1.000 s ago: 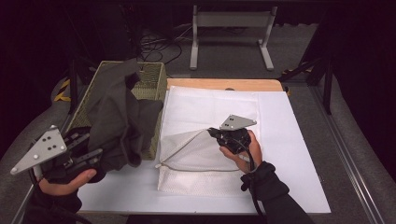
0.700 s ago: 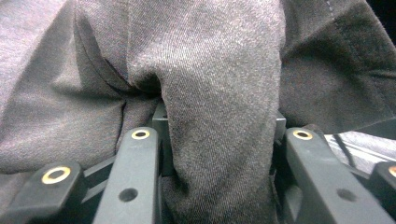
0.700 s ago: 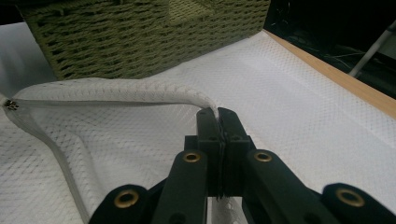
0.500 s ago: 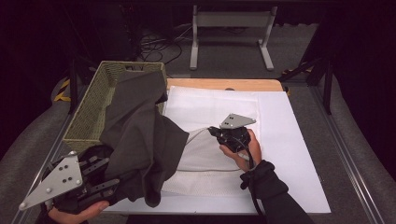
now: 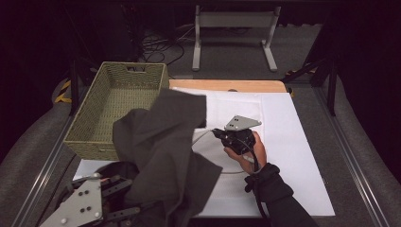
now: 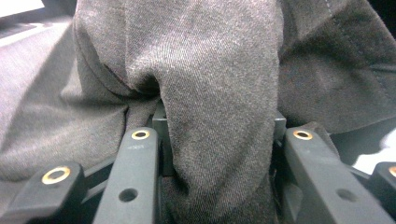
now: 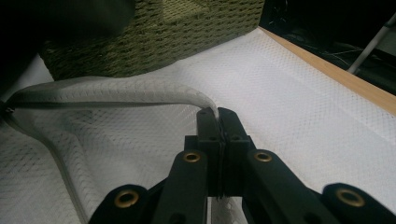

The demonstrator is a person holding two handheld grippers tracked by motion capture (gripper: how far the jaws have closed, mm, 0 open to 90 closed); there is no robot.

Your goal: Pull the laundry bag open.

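Observation:
A dark grey garment [image 5: 165, 142] hangs in a bunch over the table's front left, and it covers the left part of a white mesh bag [image 5: 215, 158]. My left gripper [image 5: 124, 201] is at the bottom left, shut on a thick fold of that garment [image 6: 210, 70], which fills the gap between its jaws [image 6: 217, 126]. My right gripper [image 5: 222, 135] rests at the table's middle. In the right gripper view its jaws [image 7: 218, 116] are shut on the bag's raised, corded rim [image 7: 116, 91], holding the mouth of the mesh bag [image 7: 116, 140] up.
A green woven basket [image 5: 118, 94] stands at the back left with nothing showing inside; its wall [image 7: 163, 42] is close behind the bag. A white sheet [image 5: 293, 156] covers the wooden tabletop [image 5: 227, 85]. Metal rails run along both table sides.
My left gripper has moved toward the table's front and somewhat right, pulling the garment out of the basket and over the bag's left side. The right gripper has stayed put.

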